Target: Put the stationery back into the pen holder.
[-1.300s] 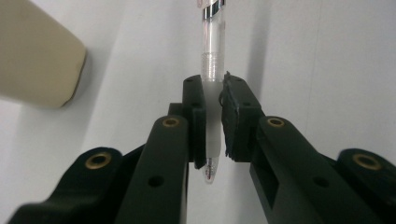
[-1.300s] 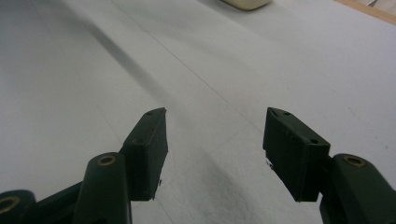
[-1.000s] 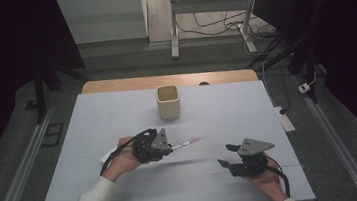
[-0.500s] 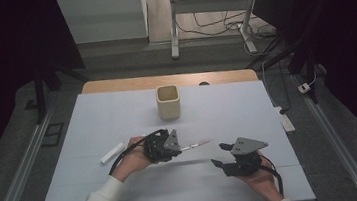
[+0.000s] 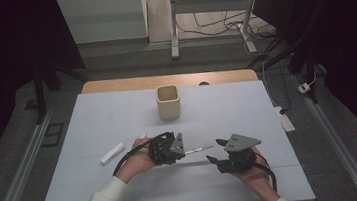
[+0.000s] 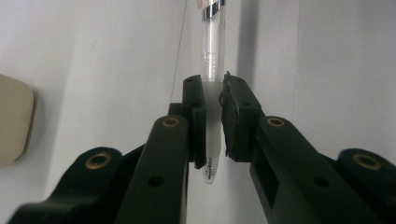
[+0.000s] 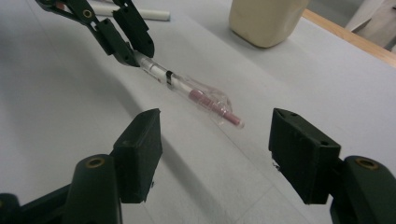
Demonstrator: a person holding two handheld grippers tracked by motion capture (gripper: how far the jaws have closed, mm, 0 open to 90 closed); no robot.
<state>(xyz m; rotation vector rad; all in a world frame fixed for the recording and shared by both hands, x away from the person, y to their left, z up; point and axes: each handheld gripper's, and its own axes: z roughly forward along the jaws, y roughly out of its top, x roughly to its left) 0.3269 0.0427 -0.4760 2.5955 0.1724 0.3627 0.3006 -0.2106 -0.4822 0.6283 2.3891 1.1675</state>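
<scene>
The pen (image 7: 187, 88) was clear glossy plastic with a metal band. The table cover (image 5: 118, 117) looked matt; the cup (image 5: 168, 102) smooth.

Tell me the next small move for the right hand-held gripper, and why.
Probably ease the right hand-held gripper forward so its open jaws straddle the pink-capped free end of the pen. The left hand-held gripper is shut on the pen's tip end and holds it out level above the table toward the right one, whose jaws have just been opening, with nothing between them yet.

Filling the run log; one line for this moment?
left gripper: shut on pen | right gripper: jaws just opening, empty, facing pen | cup: upright
</scene>
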